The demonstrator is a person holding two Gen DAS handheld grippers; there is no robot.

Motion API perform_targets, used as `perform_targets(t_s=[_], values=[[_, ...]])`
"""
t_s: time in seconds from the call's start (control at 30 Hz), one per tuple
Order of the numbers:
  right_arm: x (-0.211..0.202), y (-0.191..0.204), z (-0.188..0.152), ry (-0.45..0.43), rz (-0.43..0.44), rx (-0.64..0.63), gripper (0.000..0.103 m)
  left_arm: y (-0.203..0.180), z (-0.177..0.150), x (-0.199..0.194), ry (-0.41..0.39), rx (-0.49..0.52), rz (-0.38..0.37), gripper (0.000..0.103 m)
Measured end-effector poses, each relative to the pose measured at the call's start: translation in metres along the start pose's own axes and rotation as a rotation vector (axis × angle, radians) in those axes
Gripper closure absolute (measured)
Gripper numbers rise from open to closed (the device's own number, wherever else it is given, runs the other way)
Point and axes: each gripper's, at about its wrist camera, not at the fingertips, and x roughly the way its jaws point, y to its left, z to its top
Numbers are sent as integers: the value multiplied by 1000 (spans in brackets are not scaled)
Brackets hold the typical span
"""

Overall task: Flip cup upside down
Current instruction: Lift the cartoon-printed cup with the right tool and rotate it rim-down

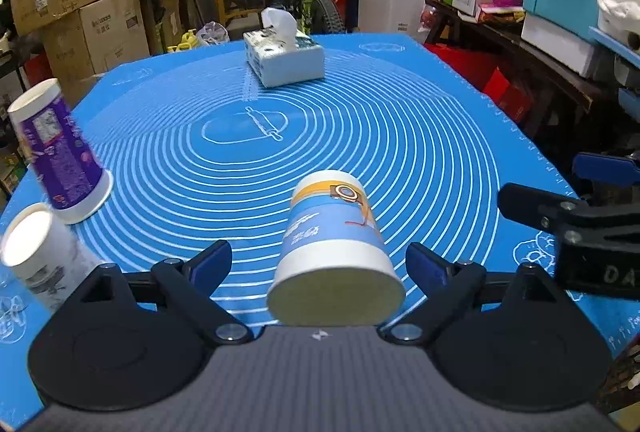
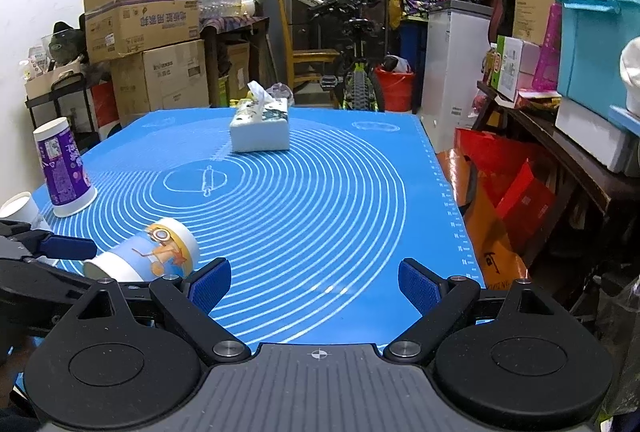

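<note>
A blue, white and yellow paper cup [image 1: 332, 252] lies on its side on the blue mat [image 1: 320, 136], its open mouth toward the left wrist camera. My left gripper [image 1: 320, 264] is open, its two fingers on either side of the cup without touching it. The cup also shows in the right wrist view [image 2: 148, 252] at the lower left, beside the left gripper's finger [image 2: 68, 247]. My right gripper [image 2: 316, 284] is open and empty over the mat's near edge, to the right of the cup; it shows in the left wrist view [image 1: 560, 216].
A purple cup [image 1: 60, 160] stands upside down at the mat's left edge, and a white cup [image 1: 36, 252] stands upright nearer me. A tissue box [image 1: 284, 56] sits at the far side. Boxes, a bicycle and shelves surround the table; the mat's right edge [image 2: 452, 216] drops to the floor.
</note>
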Motion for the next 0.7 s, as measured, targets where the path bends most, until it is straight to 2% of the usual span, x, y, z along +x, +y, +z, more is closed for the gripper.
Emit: perform_targets(t_s=[0.1, 0.27, 0.37, 0.7], values=[[-3, 3, 8, 6, 29, 1, 12, 12, -1, -15, -22, -29, 8, 9], [-2, 17, 21, 42, 76, -18, 12, 33, 1, -31, -64, -38, 97, 9], [1, 29, 29, 75, 122, -30, 11, 49, 2, -34, -66, -70, 118, 9], [36, 73, 66, 205, 237, -11, 11, 79, -4, -42, -70, -119, 76, 9]])
